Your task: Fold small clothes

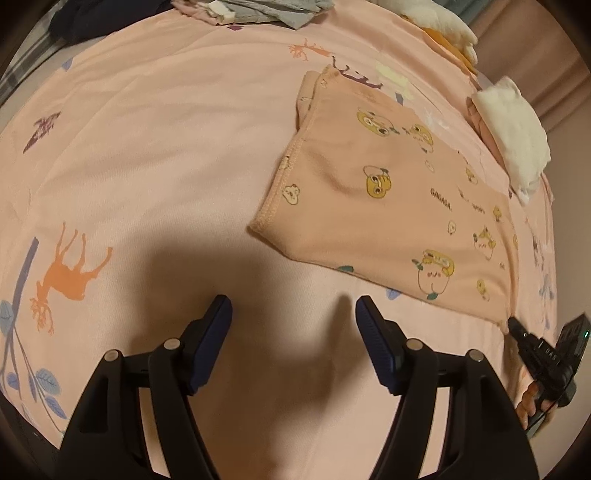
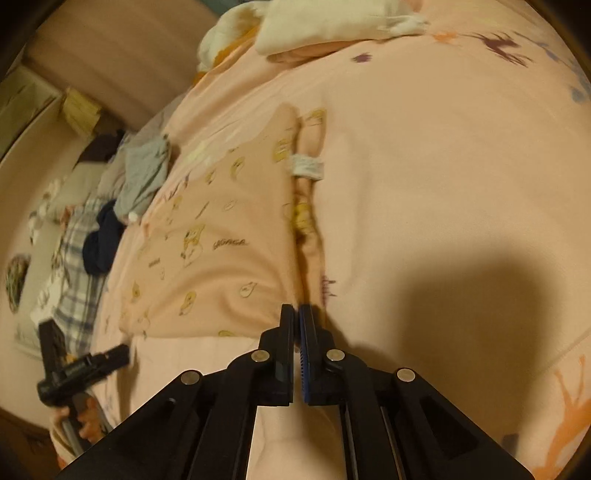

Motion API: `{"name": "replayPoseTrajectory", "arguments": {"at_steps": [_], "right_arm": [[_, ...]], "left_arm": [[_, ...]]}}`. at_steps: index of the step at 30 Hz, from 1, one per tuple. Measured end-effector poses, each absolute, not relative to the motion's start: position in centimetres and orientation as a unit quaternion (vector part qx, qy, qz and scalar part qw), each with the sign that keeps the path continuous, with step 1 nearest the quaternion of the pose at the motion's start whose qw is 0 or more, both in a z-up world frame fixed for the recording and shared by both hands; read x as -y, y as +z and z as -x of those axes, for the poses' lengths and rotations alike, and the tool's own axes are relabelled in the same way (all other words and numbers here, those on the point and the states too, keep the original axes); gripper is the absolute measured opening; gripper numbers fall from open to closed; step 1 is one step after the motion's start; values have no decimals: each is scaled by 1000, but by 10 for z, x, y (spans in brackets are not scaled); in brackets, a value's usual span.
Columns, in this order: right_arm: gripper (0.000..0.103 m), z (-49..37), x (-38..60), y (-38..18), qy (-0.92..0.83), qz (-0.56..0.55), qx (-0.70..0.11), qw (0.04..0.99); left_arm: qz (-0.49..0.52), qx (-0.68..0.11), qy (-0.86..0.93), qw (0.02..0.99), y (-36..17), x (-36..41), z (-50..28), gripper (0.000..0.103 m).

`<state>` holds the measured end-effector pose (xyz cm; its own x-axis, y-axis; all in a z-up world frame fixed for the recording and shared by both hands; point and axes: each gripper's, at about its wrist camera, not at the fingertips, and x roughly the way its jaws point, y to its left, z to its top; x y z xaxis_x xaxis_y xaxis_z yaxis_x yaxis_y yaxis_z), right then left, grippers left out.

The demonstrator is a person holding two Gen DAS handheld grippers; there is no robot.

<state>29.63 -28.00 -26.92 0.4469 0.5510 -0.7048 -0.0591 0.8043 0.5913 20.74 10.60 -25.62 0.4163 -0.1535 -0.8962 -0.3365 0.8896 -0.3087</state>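
1. The work surface is a bed covered by a pink bedsheet (image 1: 166, 155) printed with animal and leaf figures, among them an orange deer (image 1: 70, 275).
2. The task item is a small pink garment (image 1: 399, 206) with yellow cartoon prints. It lies flat on the bedsheet, partly folded. In the left wrist view it occupies the 2 o'clock sector; in the right wrist view it (image 2: 229, 236) extends from centre toward 10 o'clock.
3. Left gripper (image 1: 293, 317): the jaws stand open, with only bare bedsheet between the blue pads. The garment's nearest hem lies just beyond the gripper, toward 1 o'clock, and is not touched.
4. Right gripper (image 2: 296, 314): the jaws are fully closed, pads pressed together. The tips sit at the garment's near corner, at its folded edge. Whether fabric is pinched between the pads cannot be determined.
5. In the left wrist view the right gripper (image 1: 517, 328) appears at 4 o'clock, its tip on the garment's corner.
6. A white folded cloth (image 1: 513, 133) lies beside the garment at 2 o'clock.
7. A pile of grey and dark clothes (image 1: 258, 9) lies at 12 o'clock, well apart from the garment.
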Motion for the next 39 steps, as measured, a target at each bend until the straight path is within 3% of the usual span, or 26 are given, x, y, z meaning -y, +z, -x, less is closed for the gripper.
{"name": "replayPoseTrajectory", "arguments": {"at_steps": [4, 7, 8, 9, 10, 11, 12, 15, 20, 25, 26, 28, 29, 30, 35, 39], "right_arm": [[2, -287, 294, -261, 121, -213, -499, 831], [2, -272, 301, -256, 135, -243, -526, 804], [19, -268, 306, -257, 132, -258, -537, 792], [47, -266, 305, -259, 132, -281, -541, 782], [62, -262, 303, -260, 141, -309, -535, 773], [84, -259, 294, -261, 162, -341, -522, 765], [89, -257, 290, -263, 179, -367, -514, 754], [89, -269, 266, -274, 217, -443, -508, 706], [89, -302, 245, -287, 191, -496, -471, 704], [85, -332, 239, -289, 171, -523, -456, 699], [79, -340, 233, -288, 165, -518, -459, 703], [50, -349, 227, -287, 161, -502, -459, 716], [18, -353, 226, -290, 155, -483, -465, 726], [11, -356, 226, -296, 146, -471, -476, 728], [11, -341, 243, -295, 208, -503, -441, 713], [11, -316, 246, -274, 234, -498, -421, 721]], "left_arm": [[240, -534, 51, 809, -254, -107, -205, 69], [288, -523, 15, 802, -253, -106, -206, 69], [320, -517, -14, 794, -255, -104, -208, 69], [351, -512, -44, 782, -259, -102, -212, 70], [371, -511, -58, 773, -264, -100, -216, 71], [389, -509, -66, 765, -269, -97, -220, 73], [405, -503, -67, 761, -274, -95, -224, 74], [445, -457, -69, 767, -279, -94, -235, 78], [521, -394, -57, 755, -287, -104, -249, 83], [535, -369, -37, 759, -286, -107, -282, 81], [539, -366, -30, 758, -286, -108, -289, 76], [536, -374, 4, 757, -289, -109, -299, 33], [534, -394, 25, 748, -295, -112, -300, 18], [544, -393, 23, 741, -300, -113, -300, 18], [490, -386, 2, 781, -273, -112, -279, 10], [439, -376, -7, 816, -245, -104, -250, 10]]}}
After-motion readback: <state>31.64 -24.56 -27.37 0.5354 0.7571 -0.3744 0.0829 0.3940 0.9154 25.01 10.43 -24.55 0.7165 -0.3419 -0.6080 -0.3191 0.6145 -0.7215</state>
